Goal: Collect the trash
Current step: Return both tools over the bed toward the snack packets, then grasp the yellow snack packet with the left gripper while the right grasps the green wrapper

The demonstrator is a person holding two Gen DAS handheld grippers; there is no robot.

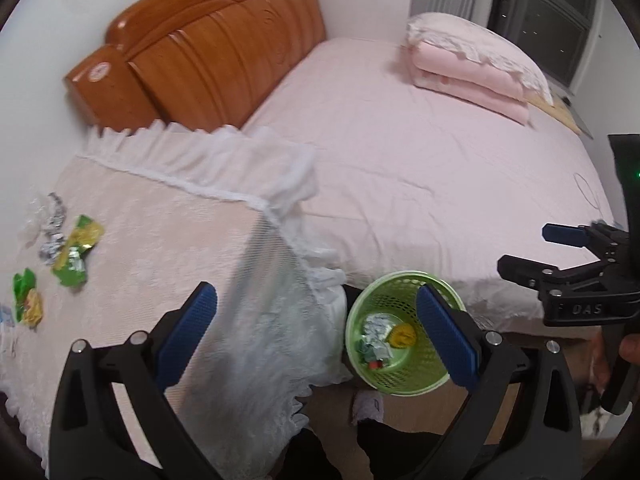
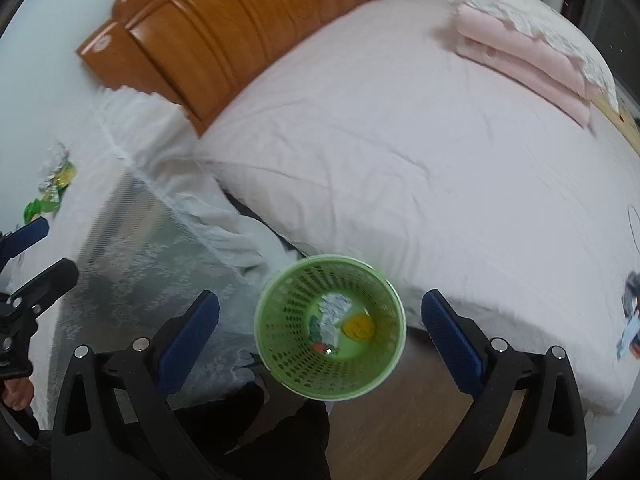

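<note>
Leftmost, trash on the tabletop: we see crumpled green-and-yellow foil snack wrappers lying loose on the lace-covered pale pink tabletop, with a smaller green-and-yellow wrapper nearer the left edge; from the right wrist view the same wrappers sit far to the left.
Left tool: our left tool hangs with its blue-padded fingers spread wide and nothing between them, above the tabletop's draped corner and the basket.
Basket: the round green perforated plastic waste basket stands on the brown wooden floor, just beside the tabletop's lace skirt and the edge of the bed; seen from the right wrist, its rim lies between that tool's fingers.
Basket contents: we make out crumpled silver foil, a yellow scrap and a small red bit at the bottom.
Right tool: our right tool is released too, pads far apart, directly over the basket and gripping nothing.
Bed: the pink-sheeted bed has an orange wooden headboard and folded pink quilts at the far right.
</note>
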